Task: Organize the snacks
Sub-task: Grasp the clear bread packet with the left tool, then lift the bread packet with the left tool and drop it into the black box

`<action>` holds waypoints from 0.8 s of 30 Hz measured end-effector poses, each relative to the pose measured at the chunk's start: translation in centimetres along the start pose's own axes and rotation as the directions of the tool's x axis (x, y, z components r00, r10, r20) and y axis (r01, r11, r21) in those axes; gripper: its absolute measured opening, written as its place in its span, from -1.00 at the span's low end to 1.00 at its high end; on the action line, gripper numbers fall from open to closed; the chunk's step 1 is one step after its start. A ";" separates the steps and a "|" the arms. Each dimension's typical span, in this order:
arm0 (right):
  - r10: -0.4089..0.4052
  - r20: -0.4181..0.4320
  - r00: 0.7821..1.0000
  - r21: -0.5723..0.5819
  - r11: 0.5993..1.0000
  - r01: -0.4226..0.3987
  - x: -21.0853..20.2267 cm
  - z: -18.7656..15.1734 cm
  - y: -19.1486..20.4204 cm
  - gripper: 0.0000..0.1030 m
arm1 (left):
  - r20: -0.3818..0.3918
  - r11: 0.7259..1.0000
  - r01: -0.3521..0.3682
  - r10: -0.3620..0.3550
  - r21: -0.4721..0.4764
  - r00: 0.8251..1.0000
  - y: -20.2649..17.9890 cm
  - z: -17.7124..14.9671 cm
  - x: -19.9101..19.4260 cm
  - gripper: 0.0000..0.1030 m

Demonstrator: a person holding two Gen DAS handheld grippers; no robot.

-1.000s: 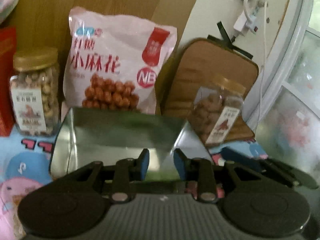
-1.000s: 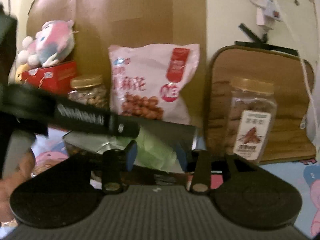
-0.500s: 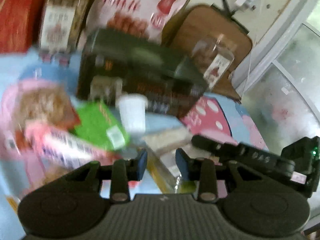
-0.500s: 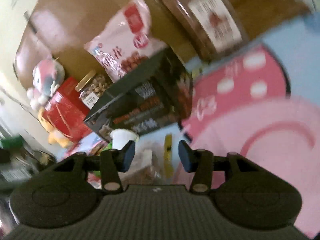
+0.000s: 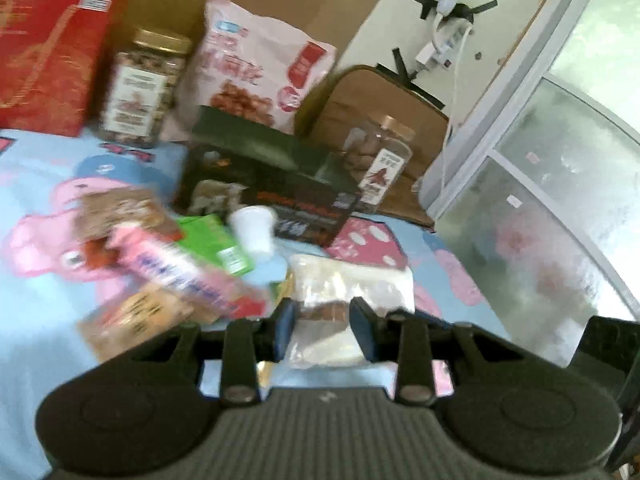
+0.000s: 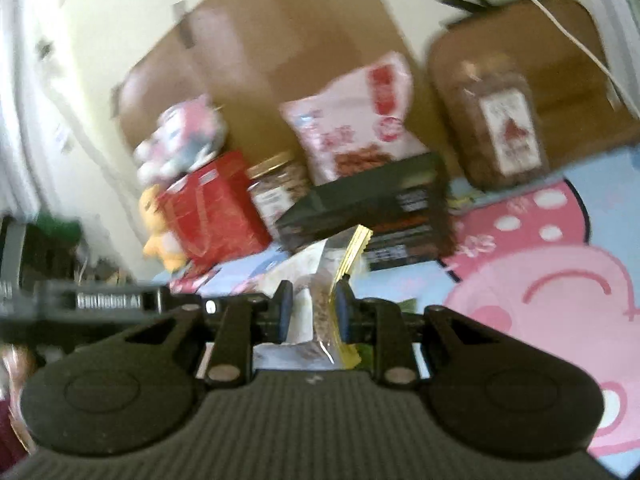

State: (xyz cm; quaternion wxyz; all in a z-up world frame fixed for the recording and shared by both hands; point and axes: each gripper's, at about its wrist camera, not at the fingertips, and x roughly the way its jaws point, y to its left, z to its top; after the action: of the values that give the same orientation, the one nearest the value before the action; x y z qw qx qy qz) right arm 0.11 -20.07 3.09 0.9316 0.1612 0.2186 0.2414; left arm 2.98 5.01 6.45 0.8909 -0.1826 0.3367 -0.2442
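A pile of loose snack packets (image 5: 172,264) lies on the cartoon mat in front of a dark box (image 5: 272,188). A clear white packet (image 5: 352,292) lies nearest; my left gripper (image 5: 324,330) is open with its fingers either side of its near edge. In the right wrist view my right gripper (image 6: 314,314) has closed in around a clear packet with a yellow edge (image 6: 340,280); blur hides whether it grips it. The dark box (image 6: 372,208) lies just beyond.
Along the back stand a red box (image 5: 44,52), a nut jar (image 5: 140,88), a pink snack bag (image 5: 256,68) and a second jar (image 5: 380,164) against a brown cushion (image 5: 400,112). A white cup (image 5: 254,228) sits by the box. A glass door (image 5: 560,200) is at right.
Both grippers pulled back from the dark box and dropped toward the loose packets. The right gripper's fingers have narrowed around the yellow-edged packet. The left gripper now straddles the clear white packet.
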 end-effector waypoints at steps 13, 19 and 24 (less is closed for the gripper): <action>0.037 -0.155 0.987 -0.198 0.978 -0.067 1.5 -4.1 3.3 -0.46 | -0.024 0.997 -0.081 0.081 0.013 0.996 1.6 -4.2 -2.1 -0.29; 0.024 -0.199 0.980 -0.187 0.980 -0.062 2.0 -4.8 2.4 0.07 | -0.058 0.998 -0.067 0.067 0.004 0.996 2.2 -4.6 -1.6 -0.09; 0.008 -0.229 0.973 -0.292 0.953 -0.077 2.1 -5.8 3.4 0.56 | -0.068 0.998 -0.061 0.061 0.002 0.996 2.5 -3.9 -1.5 0.08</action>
State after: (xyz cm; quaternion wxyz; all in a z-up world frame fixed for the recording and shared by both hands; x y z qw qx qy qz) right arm -2.31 -15.02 -1.20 0.9089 -0.0054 0.2803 0.3086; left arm 0.09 7.26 3.26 0.8858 -0.1639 0.3724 -0.2232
